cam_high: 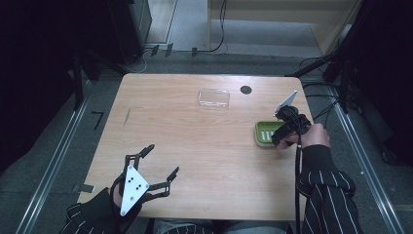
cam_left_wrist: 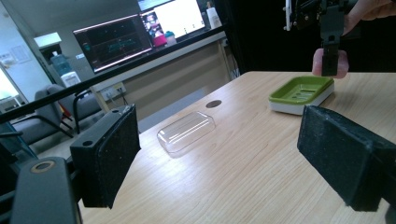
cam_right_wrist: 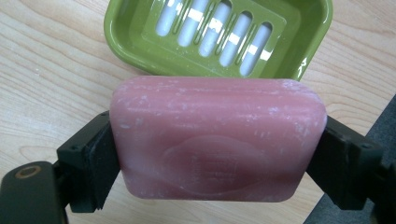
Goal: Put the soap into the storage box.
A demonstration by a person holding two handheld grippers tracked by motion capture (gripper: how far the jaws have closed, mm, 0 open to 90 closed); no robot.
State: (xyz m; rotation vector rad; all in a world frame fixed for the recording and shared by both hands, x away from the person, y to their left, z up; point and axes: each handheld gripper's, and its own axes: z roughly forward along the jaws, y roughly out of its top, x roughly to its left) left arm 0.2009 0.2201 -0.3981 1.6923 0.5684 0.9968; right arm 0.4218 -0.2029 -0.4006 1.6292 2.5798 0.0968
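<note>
My right hand-held gripper [cam_right_wrist: 217, 158] pinches the pink soap bar [cam_right_wrist: 218, 140] by its ends, just above the green soap dish [cam_right_wrist: 140, 46] on the desk [cam_high: 195, 146]. My left hand-held gripper [cam_high: 160, 161] rests spread wide, well apart, holding nothing.

A clear plastic lid [cam_high: 214, 97] lies flat on the wooden table [cam_high: 195, 141], well ahead of the left claw and off to the left of the right one, with a small dark round hole [cam_high: 246, 89] in the tabletop just beyond it. Far past the left claw, beyond the table's far edge, lit monitors [cam_left_wrist: 116, 41] stand on a long counter, with a water dispenser [cam_left_wrist: 63, 70] and dark chairs [cam_left_wrist: 56, 114] near it. Black cables [cam_high: 221, 29] trail over the grey floor beyond the table.
</note>
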